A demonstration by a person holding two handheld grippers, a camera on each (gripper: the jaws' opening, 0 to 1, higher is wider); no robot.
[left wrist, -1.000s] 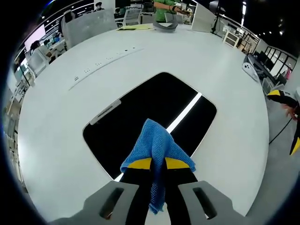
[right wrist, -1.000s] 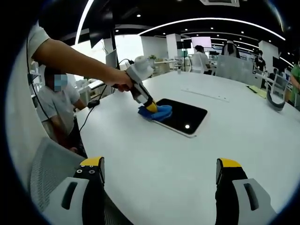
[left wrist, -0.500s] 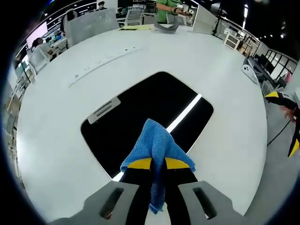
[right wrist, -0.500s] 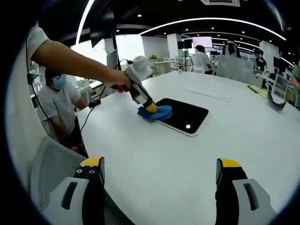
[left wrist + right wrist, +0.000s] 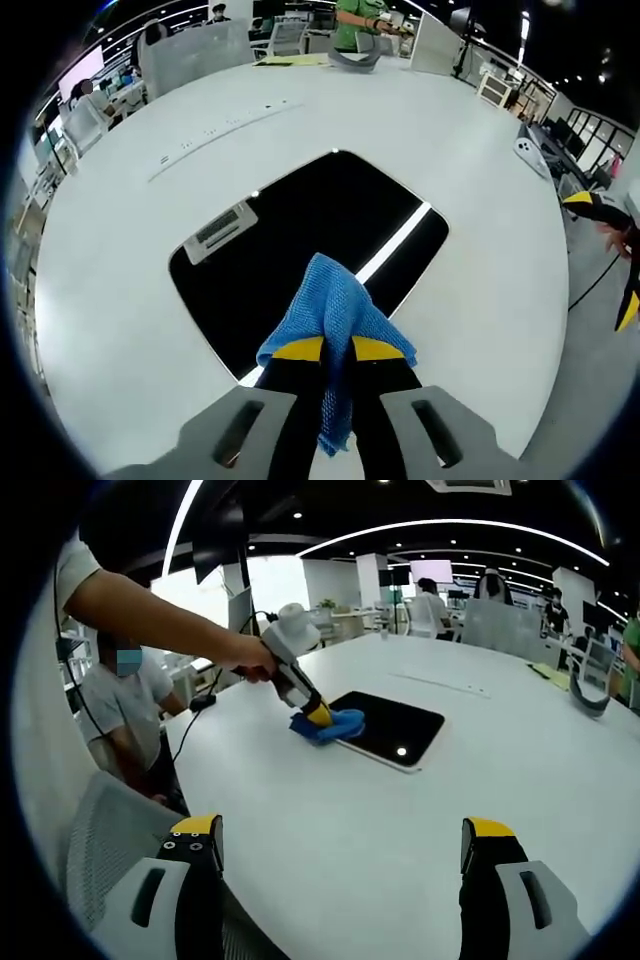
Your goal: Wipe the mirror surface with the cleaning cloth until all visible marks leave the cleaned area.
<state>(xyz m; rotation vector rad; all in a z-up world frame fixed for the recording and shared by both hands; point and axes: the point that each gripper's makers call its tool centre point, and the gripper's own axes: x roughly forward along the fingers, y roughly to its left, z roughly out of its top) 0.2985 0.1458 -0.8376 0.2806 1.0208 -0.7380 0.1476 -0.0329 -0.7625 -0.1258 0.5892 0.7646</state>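
While the left gripper [image 5: 337, 348] clamps the blue mesh cleaning cloth [image 5: 335, 318] over the near edge of the flat black rectangular mirror [image 5: 300, 250], the right gripper [image 5: 340, 845] hovers with jaws spread wide over the white round table [image 5: 400, 820]. From the right gripper view the cloth's contact with the mirror shows; marks on the glass are too faint to judge.

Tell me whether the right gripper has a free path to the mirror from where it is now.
Probably yes: bare white table lies between the open right gripper and the mirror. The left gripper, holding the blue cloth, occupies only the mirror's near corner.
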